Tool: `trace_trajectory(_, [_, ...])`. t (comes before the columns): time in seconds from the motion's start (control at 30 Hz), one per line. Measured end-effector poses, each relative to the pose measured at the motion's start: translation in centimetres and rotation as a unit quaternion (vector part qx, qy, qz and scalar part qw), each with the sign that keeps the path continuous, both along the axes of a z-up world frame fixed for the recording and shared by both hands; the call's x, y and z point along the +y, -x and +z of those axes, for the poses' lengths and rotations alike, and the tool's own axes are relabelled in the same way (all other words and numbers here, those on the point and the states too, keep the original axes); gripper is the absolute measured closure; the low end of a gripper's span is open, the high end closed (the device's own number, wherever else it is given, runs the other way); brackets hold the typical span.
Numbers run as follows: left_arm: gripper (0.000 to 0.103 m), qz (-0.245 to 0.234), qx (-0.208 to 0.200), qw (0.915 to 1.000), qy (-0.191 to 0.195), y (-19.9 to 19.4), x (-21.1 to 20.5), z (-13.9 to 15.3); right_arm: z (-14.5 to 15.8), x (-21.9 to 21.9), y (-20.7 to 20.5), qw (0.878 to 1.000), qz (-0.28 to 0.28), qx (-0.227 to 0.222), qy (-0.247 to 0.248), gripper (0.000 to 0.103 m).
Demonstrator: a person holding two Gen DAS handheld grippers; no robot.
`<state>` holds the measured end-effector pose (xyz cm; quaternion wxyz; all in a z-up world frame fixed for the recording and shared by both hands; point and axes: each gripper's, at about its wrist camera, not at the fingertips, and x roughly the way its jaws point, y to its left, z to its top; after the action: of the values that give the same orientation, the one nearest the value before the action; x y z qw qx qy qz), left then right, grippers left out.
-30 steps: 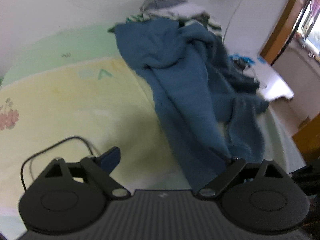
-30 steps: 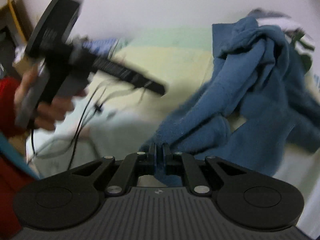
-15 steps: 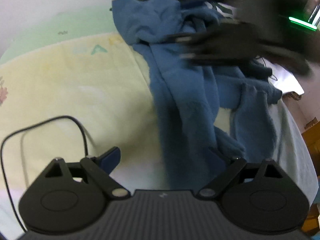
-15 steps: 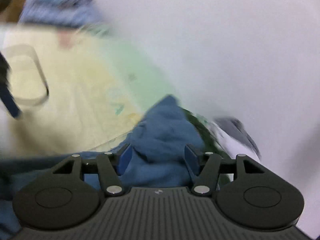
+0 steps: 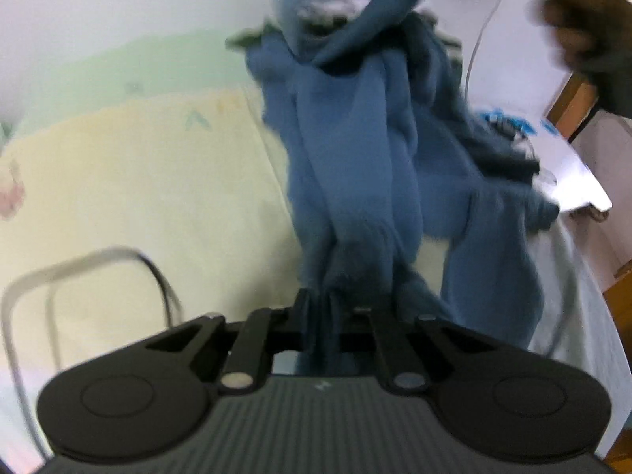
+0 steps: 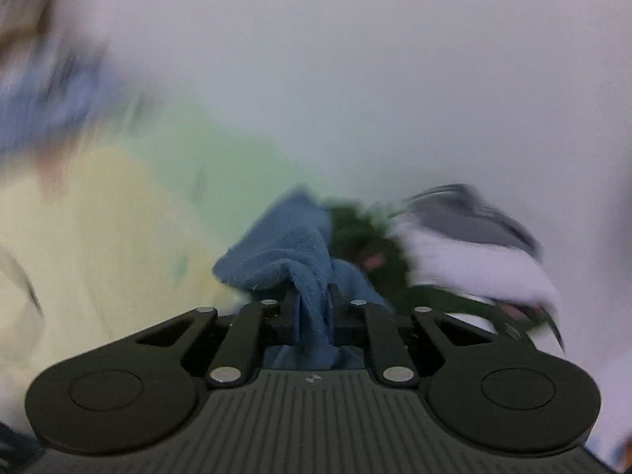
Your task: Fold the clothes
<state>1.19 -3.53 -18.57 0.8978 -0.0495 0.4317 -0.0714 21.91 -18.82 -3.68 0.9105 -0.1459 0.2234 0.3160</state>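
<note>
Blue garment point(image 5: 355, 166) held stretched at frame centre above bed point(image 5: 130, 197): left tongs point(image 5: 320, 308) and right tongs point(image 6: 314, 304) each clamped on bunched edge. Risk: twisted cloth slipped from thin pinch.

The blue fleecy cloth garment point(image 6: 288, 264) in my grips looks soft and nappy — a rough, matt pile. My left black plastic gripper point(image 5: 320, 316) and right black plastic gripper point(image 6: 314, 312) are matt, with ribbed housings and shiny metal pivot pins. Beneath lies a pale yellow-green bed sheet point(image 5: 138, 181) — smooth, matt cloth.
</note>
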Motion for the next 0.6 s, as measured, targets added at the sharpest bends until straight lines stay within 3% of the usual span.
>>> trace_trajectory(0.03, [0.103, 0.002, -0.019, 0.9998, -0.003, 0.2, 0.7, 1.0, 2.1, -2.0, 0.7, 0.999, -0.022, -0.005, -0.040, 0.092])
trace_trajectory(0.13, [0.103, 0.034, -0.096, 0.9945, -0.024, 1.4, 4.3, 5.1, 8.2, -7.9, 3.7, 0.986, -0.079, -0.022, -0.147, 0.092])
trace_trajectory(0.23, [0.103, 0.066, -0.134, 0.9887, -0.013, 2.1, 9.5, 8.5, 13.0, -11.5, 9.0, 0.968, -0.103, -0.054, -0.220, 0.092])
trace_trajectory(0.33, [0.103, 0.056, -0.144, 0.9880, 0.007, 2.6, 13.7, 10.4, 16.4, -12.3, 14.2, 0.957, -0.119, -0.094, -0.247, 0.092])
trace_trajectory(0.43, [0.103, 0.023, -0.139, 0.9900, -0.008, 2.5, 14.0, 10.1, 18.3, -11.5, 18.3, 0.948, -0.119, -0.113, -0.271, 0.092])
trace_trajectory(0.5, [0.101, -0.014, -0.121, 0.9925, 0.004, 1.9, 12.8, 8.8, 19.0, -10.9, 20.6, 0.943, -0.116, -0.119, -0.287, 0.092])
trace_trajectory(0.53, [0.091, -0.035, -0.109, 0.9933, 0.018, 1.3, 12.1, 7.8, 19.5, -10.6, 21.9, 0.941, -0.115, -0.120, -0.294, 0.092])
trace_trajectory(0.57, [0.072, -0.056, -0.096, 0.9933, 0.032, 0.8, 11.4, 6.7, 20.0, -10.3, 23.2, 0.939, -0.113, -0.122, -0.301, 0.092])
trace_trajectory(0.6, [0.064, -0.076, -0.084, 0.9925, 0.046, 0.3, 10.6, 5.7, 20.2, -10.7, 24.0, 0.937, -0.110, -0.121, -0.307, 0.092])
